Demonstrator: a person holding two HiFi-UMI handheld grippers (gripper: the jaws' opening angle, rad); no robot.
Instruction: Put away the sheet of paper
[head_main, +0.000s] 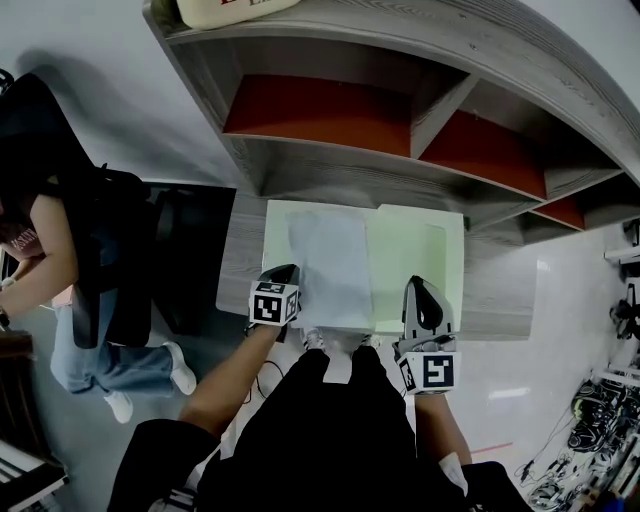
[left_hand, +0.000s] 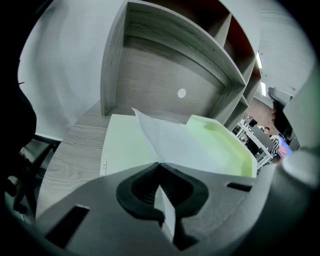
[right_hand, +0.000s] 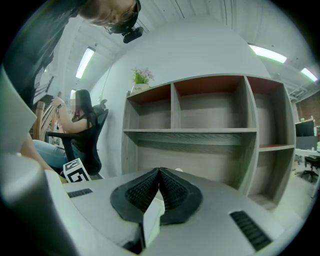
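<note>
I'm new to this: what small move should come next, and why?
Probably lower the left gripper slightly and let go: its shut jaws pinch a corner of the sheet of paper, which lies over the open green folder.

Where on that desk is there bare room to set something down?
Bare wood shows on the desk left of the green folder, and again right of it. The middle is crowded: the left tool pinches the sheet of paper over the folder, and the right tool sits at its near edge.
</note>
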